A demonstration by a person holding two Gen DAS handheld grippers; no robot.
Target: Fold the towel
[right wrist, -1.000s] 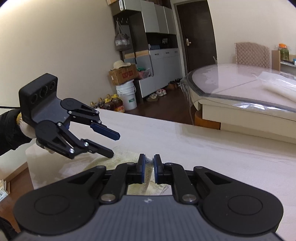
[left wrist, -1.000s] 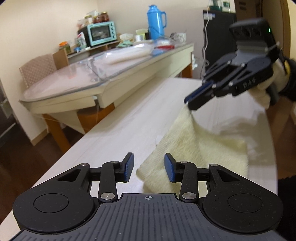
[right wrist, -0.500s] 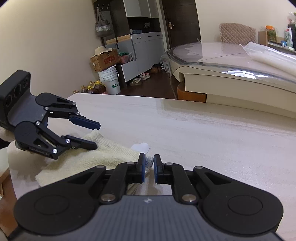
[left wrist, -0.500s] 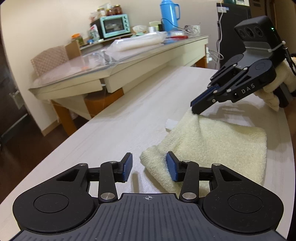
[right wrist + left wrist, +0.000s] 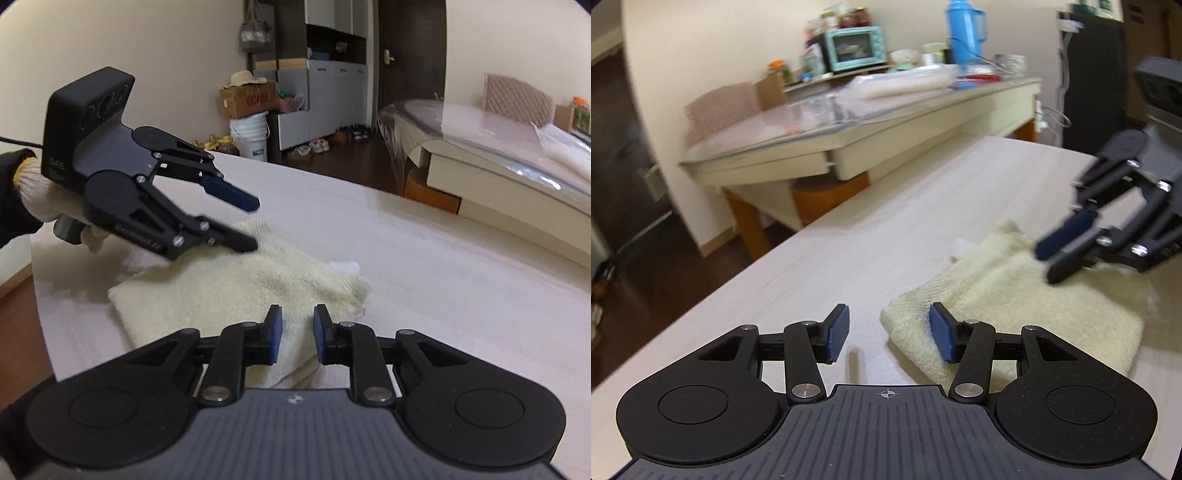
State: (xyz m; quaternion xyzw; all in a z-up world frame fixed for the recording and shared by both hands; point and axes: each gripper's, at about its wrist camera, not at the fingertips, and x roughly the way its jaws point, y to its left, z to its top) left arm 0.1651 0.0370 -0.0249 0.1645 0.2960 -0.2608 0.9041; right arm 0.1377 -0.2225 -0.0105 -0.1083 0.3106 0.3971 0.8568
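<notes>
On the table: a cream towel [image 5: 236, 291] lies folded on the pale wooden table [image 5: 424, 258], near its edge
Towel label: small white tag [image 5: 344, 266] pokes out at the far side of the towel
Left gripper [image 5: 888, 332]: jaws opening, about halfway apart; nothing pinched. One blue pad sits over the towel's near corner, the other over bare table
Left gripper, other view [image 5: 251, 223]: lower finger rests on the towel's edge, upper one up in the air
Right gripper [image 5: 297, 334]: narrow gap between the pads, hovering over the towel. Nothing squeezed as far as I can see
Hand [image 5: 40, 199]: white knit glove, dark sleeve, holding the left gripper
Background: second table [image 5: 886, 122] with a teal toaster oven [image 5: 855, 48] and a blue thermos [image 5: 962, 31]
</notes>
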